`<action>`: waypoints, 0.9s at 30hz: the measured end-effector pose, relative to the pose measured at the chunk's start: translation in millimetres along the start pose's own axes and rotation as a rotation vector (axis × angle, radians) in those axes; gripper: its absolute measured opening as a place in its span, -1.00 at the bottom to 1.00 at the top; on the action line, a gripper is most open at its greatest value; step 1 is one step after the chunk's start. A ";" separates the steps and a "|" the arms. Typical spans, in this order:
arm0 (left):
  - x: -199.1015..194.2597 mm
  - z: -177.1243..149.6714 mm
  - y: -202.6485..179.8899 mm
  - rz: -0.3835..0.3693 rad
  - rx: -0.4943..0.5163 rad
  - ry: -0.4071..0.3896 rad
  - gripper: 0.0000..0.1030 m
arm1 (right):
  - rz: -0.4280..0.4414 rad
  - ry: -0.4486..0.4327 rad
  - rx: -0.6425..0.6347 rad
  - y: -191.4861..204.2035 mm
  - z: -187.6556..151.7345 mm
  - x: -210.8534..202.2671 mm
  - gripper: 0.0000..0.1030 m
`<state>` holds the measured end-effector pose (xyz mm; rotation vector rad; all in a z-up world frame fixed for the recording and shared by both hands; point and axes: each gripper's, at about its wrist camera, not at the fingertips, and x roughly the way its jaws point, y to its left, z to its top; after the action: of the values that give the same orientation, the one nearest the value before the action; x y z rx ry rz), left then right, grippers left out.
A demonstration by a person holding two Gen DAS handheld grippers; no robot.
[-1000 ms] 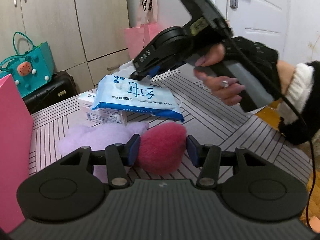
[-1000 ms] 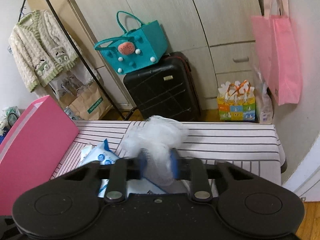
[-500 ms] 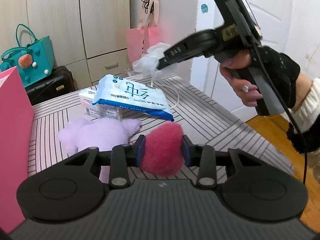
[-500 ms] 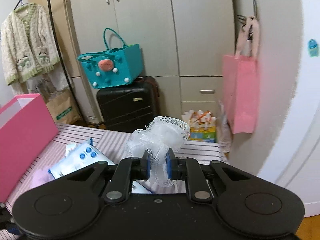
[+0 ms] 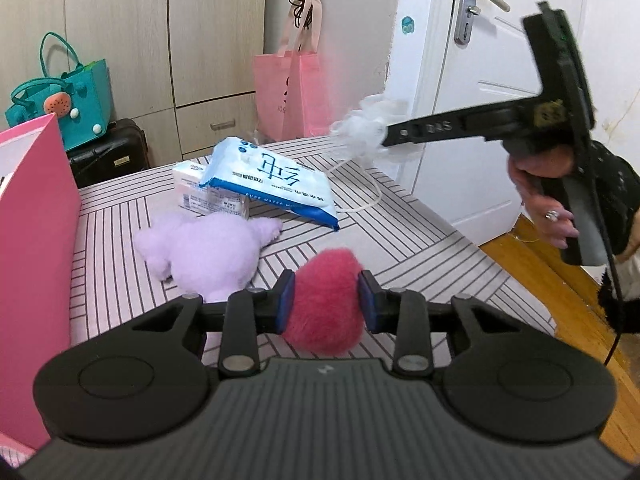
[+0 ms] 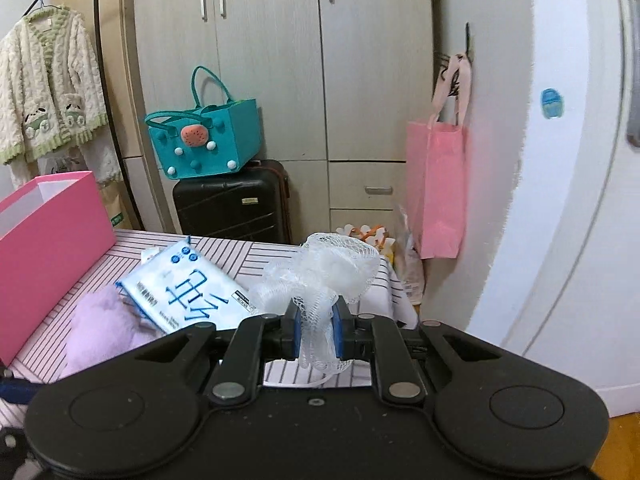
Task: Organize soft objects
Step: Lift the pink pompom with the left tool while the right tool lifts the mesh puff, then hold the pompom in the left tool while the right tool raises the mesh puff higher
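Striped table | wipes pack, print "PURE WATER", perhaps | left hand-held gripper clamps pink pompom | right hand-held gripper pinches mesh sponge

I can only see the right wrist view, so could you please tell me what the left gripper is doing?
Observer: The left gripper is shut on a pink fluffy ball.
Operator: Thank you. Is the mesh puff clear of the table?
Observer: The puff itself hangs above it, but its white cord loops down onto the striped cloth beside the wipes pack.
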<state>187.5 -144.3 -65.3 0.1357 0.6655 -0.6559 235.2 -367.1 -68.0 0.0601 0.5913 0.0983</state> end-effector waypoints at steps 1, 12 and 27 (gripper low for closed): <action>-1.6 -1.1 0.2 0.004 0.000 -0.001 -0.36 | -0.009 -0.005 -0.007 0.8 -1.6 -5.2 -0.65; -9.2 -7.3 11.3 0.017 -0.037 0.006 -0.36 | 0.014 -0.039 -0.028 13.2 -5.1 -52.2 -0.66; -31.0 -13.2 18.9 0.003 -0.066 0.028 -0.37 | 0.013 -0.052 0.028 19.0 -6.2 -109.0 -0.66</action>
<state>173.5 -109.0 -58.3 0.0847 0.7126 -0.6290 140.4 -359.9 -11.2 0.0936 0.5405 0.1011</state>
